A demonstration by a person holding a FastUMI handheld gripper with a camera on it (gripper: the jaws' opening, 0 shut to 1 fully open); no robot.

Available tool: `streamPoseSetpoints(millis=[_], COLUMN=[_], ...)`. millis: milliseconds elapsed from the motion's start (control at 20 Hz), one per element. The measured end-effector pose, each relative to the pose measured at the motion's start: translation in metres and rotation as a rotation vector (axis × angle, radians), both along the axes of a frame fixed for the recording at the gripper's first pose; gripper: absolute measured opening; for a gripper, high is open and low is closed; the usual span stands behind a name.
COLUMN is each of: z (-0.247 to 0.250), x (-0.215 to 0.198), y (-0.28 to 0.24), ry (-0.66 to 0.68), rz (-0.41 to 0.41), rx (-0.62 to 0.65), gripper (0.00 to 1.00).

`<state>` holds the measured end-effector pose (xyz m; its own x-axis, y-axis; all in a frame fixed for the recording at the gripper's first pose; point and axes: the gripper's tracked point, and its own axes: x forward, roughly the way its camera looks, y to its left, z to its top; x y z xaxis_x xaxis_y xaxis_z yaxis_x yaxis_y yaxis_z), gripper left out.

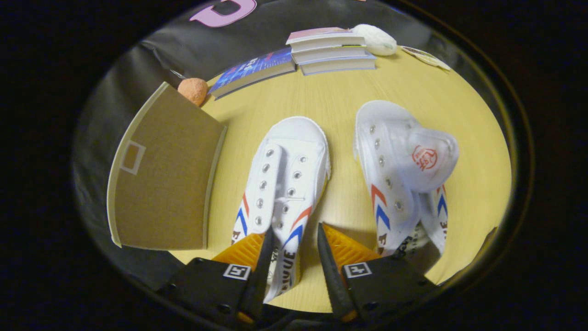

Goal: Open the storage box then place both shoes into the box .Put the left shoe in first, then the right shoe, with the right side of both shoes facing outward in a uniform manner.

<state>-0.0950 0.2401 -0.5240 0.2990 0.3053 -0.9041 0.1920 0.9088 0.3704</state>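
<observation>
hand-held gripper [294, 257] spread open over heel of left canvas shoe [281, 184] on desk [340, 105]; shoe likely light, soft-sided; pinch heel collar.

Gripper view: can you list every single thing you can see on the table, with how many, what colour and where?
Table: 1, yellow wood, under everything.
Left shoe: 1, white with red and blue chevrons, its heel side between the claw's fingers.
Right shoe: 1, same colours, beside the left shoe, tongue flipped up.
Storage box: 1, brown, beside the left shoe, lid on.
Books: 4, far edge.
Orange ball: 1, behind the box.
White lump: 1, by the books.
Claw: 1, open around the left shoe's side.
</observation>
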Motion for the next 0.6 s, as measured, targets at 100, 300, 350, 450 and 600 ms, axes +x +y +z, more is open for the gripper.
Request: streamPoseSetpoints(millis=[100, 300, 350, 450, 600], z=[0.002, 0.005, 0.005, 0.009, 0.019], x=[0.000, -0.001, -0.001, 0.001, 0.005], y=[-0.001, -0.005, -0.005, -0.005, 0.004], ry=[0.012, 0.053, 0.049, 0.028, 0.014], rz=[-0.011, -0.102, -0.105, -0.111, -0.169], rx=[0.003, 0.066, 0.078, 0.086, 0.159], gripper=[0.36, 0.08, 0.03, 0.03, 0.03])
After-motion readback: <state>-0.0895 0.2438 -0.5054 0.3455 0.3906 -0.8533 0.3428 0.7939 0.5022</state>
